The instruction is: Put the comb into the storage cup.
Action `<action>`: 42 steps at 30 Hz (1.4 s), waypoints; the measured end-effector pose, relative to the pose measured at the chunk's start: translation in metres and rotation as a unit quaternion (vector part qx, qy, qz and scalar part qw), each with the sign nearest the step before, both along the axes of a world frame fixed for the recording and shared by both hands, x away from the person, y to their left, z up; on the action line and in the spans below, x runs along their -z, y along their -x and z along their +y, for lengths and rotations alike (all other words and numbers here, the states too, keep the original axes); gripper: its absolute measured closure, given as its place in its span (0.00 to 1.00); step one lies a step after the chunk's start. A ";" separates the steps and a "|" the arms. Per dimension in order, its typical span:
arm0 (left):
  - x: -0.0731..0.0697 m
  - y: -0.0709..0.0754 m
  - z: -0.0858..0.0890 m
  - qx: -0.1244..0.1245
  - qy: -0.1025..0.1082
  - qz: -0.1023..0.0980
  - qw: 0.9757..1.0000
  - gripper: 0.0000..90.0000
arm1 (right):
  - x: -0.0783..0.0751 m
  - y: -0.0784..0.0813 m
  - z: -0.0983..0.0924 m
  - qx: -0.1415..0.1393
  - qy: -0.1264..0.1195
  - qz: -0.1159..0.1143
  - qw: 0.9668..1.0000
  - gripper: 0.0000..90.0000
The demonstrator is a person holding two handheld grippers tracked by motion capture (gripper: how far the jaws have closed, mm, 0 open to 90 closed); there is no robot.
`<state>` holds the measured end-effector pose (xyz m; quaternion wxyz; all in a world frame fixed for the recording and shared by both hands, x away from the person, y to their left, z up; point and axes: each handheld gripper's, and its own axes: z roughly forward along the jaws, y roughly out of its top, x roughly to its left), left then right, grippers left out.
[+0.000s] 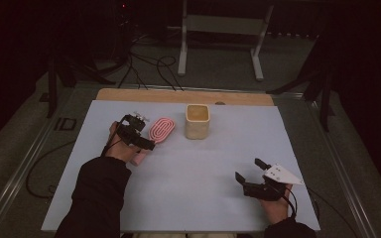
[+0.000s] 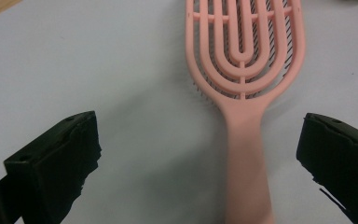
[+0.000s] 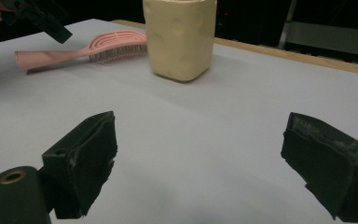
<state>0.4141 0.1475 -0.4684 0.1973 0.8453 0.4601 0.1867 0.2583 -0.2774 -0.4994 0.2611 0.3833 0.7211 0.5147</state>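
Left gripper (image 1: pixel 138 133) is hovering over the pink hairbrush (image 1: pixel 157 134) in the far-left part of the white tabletop (image 1: pixel 188 178), jaws spread wide with the handle (image 2: pixel 247 172) lying between them, untouched, bare surface on both sides of it. Cream cup (image 1: pixel 197 121) is standing upright just right of the brush head, near the far edge. Right gripper (image 1: pixel 250 174) is sitting near the front-right, jaws wide apart on nothing, open board lying between it and the cup.
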 end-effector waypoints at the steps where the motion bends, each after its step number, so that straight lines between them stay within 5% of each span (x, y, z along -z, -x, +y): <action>1: 0.001 0.000 -0.001 -0.001 0.000 0.001 1.000 0.00 | 0.000 0.000 0.000 0.000 -0.001 0.001 1.000 0.11; 42: 0.029 -0.013 -0.015 0.007 -0.017 0.046 0.999 0.00 | 0.000 0.000 0.001 -0.001 0.005 0.004 1.000 0.11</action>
